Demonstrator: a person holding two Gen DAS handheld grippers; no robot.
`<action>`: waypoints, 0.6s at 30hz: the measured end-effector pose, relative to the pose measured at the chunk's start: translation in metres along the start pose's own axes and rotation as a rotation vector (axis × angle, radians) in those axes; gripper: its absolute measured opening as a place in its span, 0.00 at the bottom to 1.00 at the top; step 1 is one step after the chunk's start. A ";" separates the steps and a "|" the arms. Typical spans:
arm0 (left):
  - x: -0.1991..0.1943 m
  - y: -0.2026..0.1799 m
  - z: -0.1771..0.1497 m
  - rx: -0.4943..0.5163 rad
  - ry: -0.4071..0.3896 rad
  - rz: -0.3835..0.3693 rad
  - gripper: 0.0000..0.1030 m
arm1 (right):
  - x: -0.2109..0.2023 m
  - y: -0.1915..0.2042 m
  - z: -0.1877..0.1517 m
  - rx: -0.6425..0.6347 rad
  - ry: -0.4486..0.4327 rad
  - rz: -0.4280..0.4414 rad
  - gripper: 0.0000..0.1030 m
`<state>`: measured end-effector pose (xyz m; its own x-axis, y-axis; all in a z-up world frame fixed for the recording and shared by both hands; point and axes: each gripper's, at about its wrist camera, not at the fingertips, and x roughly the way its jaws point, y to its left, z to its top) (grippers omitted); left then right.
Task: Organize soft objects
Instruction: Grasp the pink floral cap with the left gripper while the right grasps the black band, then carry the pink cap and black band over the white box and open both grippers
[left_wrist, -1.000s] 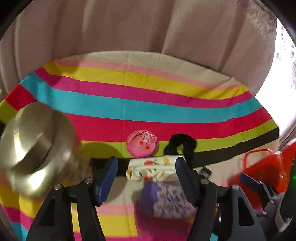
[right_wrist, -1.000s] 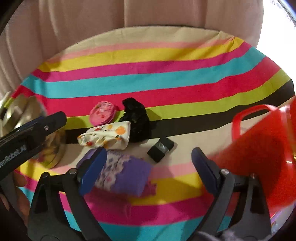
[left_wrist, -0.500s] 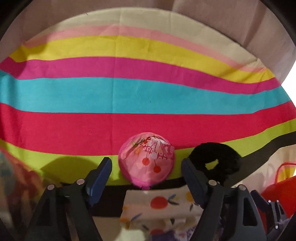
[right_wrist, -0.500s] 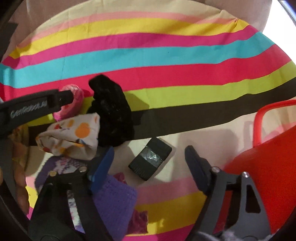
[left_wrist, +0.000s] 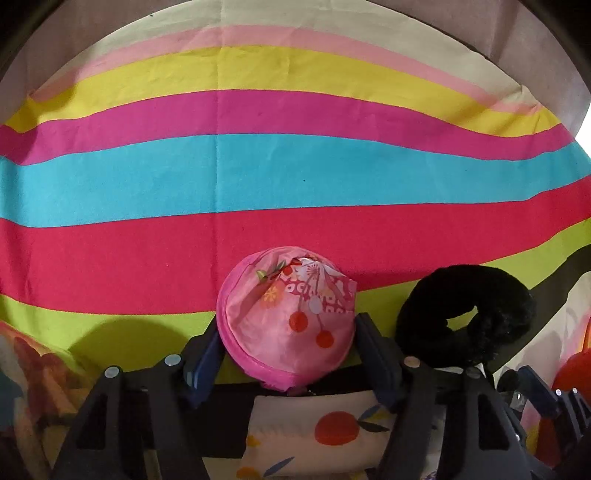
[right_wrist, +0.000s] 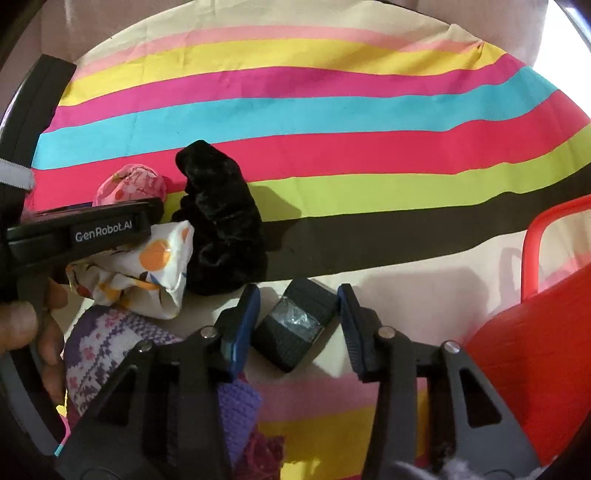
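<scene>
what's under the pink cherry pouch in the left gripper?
The pink cherry pouch sits on the striped cloth, over the lime and red bands. Its near edge meets the fruit-print pouch. Anything directly beneath it is hidden by the pouch itself.

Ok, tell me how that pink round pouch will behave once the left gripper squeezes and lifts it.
The pink pouch looks like thin, creased fabric, so it will probably dent between the left gripper fingers rather than resist. It seems light. Its smooth, shiny cloth may slip, so a firm pinch seems wise.
</scene>
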<state>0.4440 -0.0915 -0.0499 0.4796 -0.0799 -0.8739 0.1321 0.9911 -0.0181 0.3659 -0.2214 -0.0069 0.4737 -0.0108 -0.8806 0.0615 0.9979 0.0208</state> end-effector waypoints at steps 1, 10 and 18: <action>-0.001 0.001 -0.001 -0.001 -0.005 0.001 0.65 | -0.001 -0.001 -0.001 -0.001 -0.005 0.004 0.44; -0.042 0.003 -0.004 -0.027 -0.118 0.009 0.63 | -0.044 -0.006 -0.003 0.021 -0.121 0.074 0.43; -0.107 0.010 -0.007 -0.058 -0.239 -0.027 0.63 | -0.105 0.005 -0.006 -0.034 -0.305 0.169 0.43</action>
<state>0.3879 -0.0719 0.0399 0.6693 -0.1230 -0.7327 0.1014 0.9921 -0.0739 0.3109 -0.2154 0.0830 0.7156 0.1410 -0.6841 -0.0672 0.9888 0.1335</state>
